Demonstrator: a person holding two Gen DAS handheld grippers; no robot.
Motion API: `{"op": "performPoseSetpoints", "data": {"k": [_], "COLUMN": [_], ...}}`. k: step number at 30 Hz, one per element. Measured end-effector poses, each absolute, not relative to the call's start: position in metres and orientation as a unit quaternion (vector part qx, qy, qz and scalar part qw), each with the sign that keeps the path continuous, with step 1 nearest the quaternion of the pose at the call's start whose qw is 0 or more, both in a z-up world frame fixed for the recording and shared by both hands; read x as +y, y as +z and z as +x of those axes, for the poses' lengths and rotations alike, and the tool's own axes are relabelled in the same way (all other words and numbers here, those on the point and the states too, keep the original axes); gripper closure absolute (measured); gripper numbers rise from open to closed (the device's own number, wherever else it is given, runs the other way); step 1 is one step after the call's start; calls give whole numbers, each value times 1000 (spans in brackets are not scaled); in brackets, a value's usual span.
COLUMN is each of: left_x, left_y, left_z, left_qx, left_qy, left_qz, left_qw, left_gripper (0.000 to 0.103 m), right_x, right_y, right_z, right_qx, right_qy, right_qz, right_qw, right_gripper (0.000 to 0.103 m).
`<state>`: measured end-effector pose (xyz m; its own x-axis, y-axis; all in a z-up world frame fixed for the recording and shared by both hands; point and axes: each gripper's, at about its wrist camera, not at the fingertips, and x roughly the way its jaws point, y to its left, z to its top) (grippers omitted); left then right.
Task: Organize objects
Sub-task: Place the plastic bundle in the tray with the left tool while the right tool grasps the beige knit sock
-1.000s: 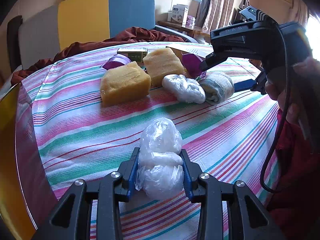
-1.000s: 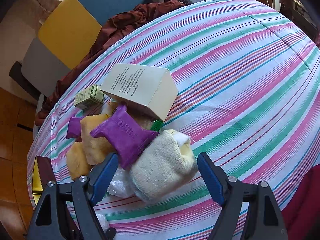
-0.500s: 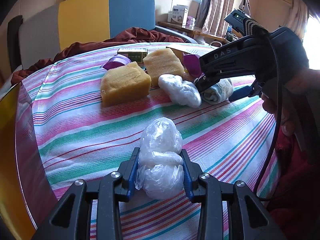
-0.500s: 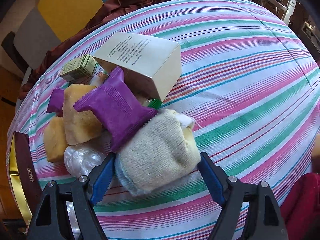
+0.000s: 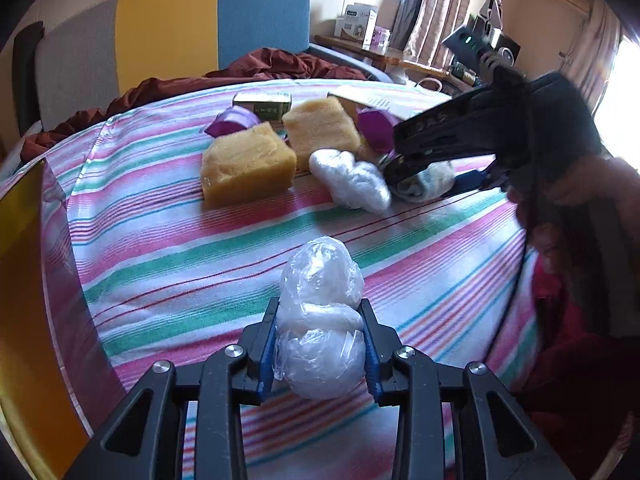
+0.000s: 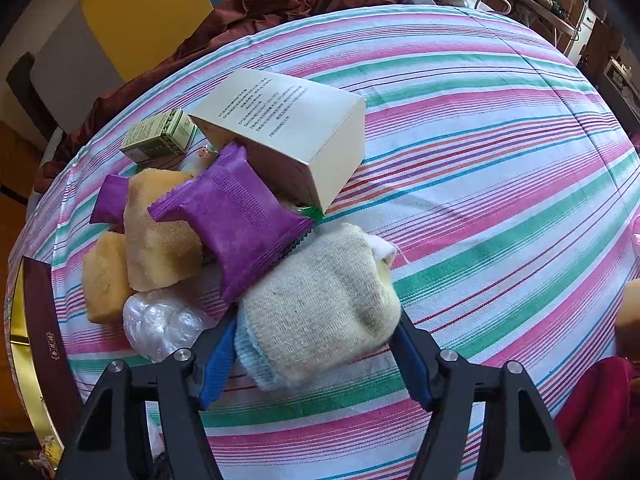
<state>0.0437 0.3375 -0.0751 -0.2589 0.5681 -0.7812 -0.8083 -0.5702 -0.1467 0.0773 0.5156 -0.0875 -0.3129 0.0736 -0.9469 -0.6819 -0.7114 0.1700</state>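
Our left hand-held gripper (image 5: 320, 350) is clamped on a clear plastic-wrapped bundle (image 5: 320, 320), its blue pads pressing both sides, low over the striped cloth of the worktop (image 5: 168, 264). Ahead of it, well apart, lie two yellow sponges (image 5: 248, 168), and just right of them a second plastic-wrapped bundle (image 5: 350, 180).

Our right hand-held gripper (image 6: 316, 344) has its fingers spread around a rolled knit sock (image 6: 320, 304); both blue pads look close against the roll, but we cannot tell whether they press it. Just ahead and left of this hand-held gripper, a purple snack packet (image 6: 236, 216) rests against the sock and leans on a sponge. Beyond the packet a cream carton with printed text (image 6: 288, 132) sits tilted, and a small green box (image 6: 160, 136) lies to its left. The second bundle lies just left of the right hand-held gripper's left finger (image 6: 218, 356). A gold-rimmed dark box (image 6: 40, 344) stands at the far left edge.
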Motion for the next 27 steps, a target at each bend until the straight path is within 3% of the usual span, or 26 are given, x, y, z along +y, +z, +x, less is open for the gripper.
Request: {"op": "performPoseSetpoints", "data": {"k": [6, 11, 18, 27], "left_x": [293, 213, 97, 58], "left_y": [-16, 13, -5, -57], "left_z": [40, -19, -105, -127], "left_qx": [114, 73, 29, 28], "left_qy": [808, 848, 870, 860], "left_qz": [-379, -387, -444, -492], "left_qw": [436, 354, 212, 135], "left_gripper": [67, 67, 66, 64], "right_x": [517, 518, 518, 526], "right_y": [-85, -83, -81, -79], "right_z": [83, 87, 93, 104], "right_qx": [276, 263, 238, 220], "right_qy": [760, 761, 762, 763], "right_qz": [-533, -536, -543, -547], "right_qw": [251, 254, 261, 264], "right_gripper": [32, 32, 32, 32]}}
